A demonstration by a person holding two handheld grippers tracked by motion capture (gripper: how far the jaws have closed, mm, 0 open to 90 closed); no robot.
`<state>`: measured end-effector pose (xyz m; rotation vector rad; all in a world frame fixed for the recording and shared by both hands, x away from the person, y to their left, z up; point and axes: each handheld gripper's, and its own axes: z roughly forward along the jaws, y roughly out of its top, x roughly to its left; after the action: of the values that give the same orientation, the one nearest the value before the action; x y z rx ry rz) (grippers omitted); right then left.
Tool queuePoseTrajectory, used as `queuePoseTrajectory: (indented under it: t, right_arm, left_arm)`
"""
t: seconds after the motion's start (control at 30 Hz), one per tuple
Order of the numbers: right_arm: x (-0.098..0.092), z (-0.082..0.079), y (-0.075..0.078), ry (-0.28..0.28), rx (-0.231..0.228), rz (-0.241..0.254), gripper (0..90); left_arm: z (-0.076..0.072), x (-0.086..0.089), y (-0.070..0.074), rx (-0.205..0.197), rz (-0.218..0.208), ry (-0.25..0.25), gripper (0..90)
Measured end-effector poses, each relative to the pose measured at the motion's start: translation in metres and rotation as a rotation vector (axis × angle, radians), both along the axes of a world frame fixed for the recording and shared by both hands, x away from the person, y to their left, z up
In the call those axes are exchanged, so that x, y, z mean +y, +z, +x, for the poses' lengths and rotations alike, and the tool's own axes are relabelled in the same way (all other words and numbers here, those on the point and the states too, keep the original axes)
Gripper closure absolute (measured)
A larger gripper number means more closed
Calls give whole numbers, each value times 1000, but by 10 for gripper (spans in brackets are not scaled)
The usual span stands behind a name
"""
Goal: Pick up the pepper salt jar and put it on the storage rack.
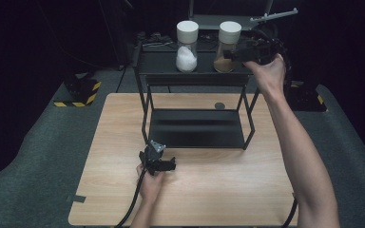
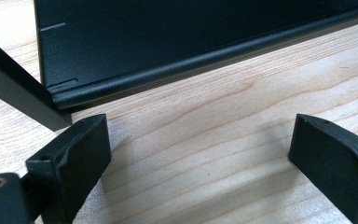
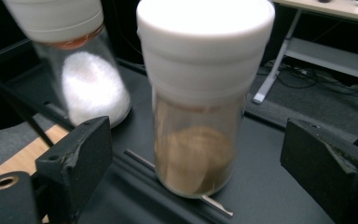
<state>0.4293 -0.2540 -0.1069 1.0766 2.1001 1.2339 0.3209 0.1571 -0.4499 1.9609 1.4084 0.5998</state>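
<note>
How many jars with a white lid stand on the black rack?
2. The jar with white powder stands on the rack's top shelf, left; the jar with brown powder stands beside it, right.

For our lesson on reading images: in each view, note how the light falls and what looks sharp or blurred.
High view: the wooden table is lit, its surroundings nearly black. Right gripper view: the brown-filled jar and the white-filled jar are smeared by motion blur, with glare on the white lid. Left gripper view: sharp wood grain, and soft shadows under the left claw.
</note>
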Motion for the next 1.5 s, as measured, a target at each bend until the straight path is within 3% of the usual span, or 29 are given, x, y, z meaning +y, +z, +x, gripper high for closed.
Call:
queuePoseTrajectory:
  t: [0.33, 0.87, 1.5]
  right_arm:
    - [-23, -17, -28, 25, -1, 5, 90]
    - [-48, -45, -57, 65, -33, 30, 90]
    - [-73, -51, -102, 70, 12, 58, 87]
  left_arm:
    - [0, 0, 0, 1, 0, -1, 55]
    - [0, 0, 0, 1, -1, -3, 54]
    - [0, 0, 0, 1, -1, -2, 53]
